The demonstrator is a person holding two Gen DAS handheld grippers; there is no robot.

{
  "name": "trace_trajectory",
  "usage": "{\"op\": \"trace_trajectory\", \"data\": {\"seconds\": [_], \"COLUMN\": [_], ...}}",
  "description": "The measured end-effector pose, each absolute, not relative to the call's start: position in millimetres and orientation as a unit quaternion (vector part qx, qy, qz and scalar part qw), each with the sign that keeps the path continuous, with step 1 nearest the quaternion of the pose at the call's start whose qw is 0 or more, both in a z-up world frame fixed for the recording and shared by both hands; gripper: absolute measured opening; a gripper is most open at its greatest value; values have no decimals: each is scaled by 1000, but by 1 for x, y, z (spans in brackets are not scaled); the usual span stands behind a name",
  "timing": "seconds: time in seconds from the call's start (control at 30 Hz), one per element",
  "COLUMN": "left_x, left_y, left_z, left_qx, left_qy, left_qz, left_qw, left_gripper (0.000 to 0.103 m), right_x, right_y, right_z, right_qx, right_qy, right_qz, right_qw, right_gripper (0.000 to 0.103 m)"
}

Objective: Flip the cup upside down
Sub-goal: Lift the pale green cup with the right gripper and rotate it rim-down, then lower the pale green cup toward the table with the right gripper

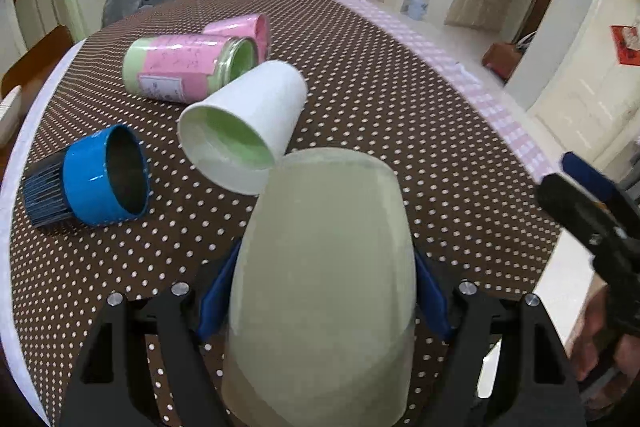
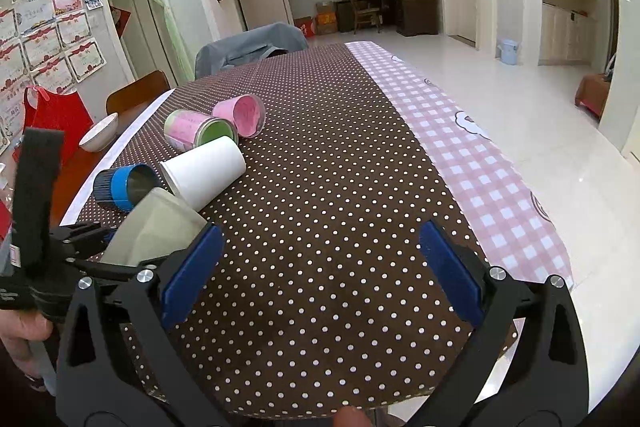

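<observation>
My left gripper is shut on a pale green cup, blue pads pressing both its sides, closed base pointing away over the dotted tablecloth. The same cup shows in the right wrist view, held by the left gripper at the left. My right gripper is open and empty over the cloth; its body shows at the right edge of the left wrist view.
Lying on their sides on the table: a white cup, a blue-rimmed cup, a pink-and-green jar and a pink cup. A white bowl and chairs stand at the left.
</observation>
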State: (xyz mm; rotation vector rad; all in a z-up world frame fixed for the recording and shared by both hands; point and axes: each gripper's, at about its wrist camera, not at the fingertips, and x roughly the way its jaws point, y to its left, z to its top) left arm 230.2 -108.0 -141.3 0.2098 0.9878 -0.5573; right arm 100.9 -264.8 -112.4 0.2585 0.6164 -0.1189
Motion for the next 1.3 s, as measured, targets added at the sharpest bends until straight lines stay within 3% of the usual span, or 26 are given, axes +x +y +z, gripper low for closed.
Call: {"op": "trace_trajectory", "data": {"seconds": [0.6,1.3], "left_x": [192,144], "left_y": [-75,-3], "left_z": [-69,-36], "left_qx": [81,31], "left_qy": [353,268], "left_qz": [-223,-135], "left_qw": [905,953], "left_gripper": [79,80], "right_x": [102,117], "right_y": [-253,-213], "right_z": [-102,-80], "right_qx": [133,107], "right_qy": [301,316], "right_qz": [-20,43], "right_qw": [944,942], "right_gripper": [97,97]}}
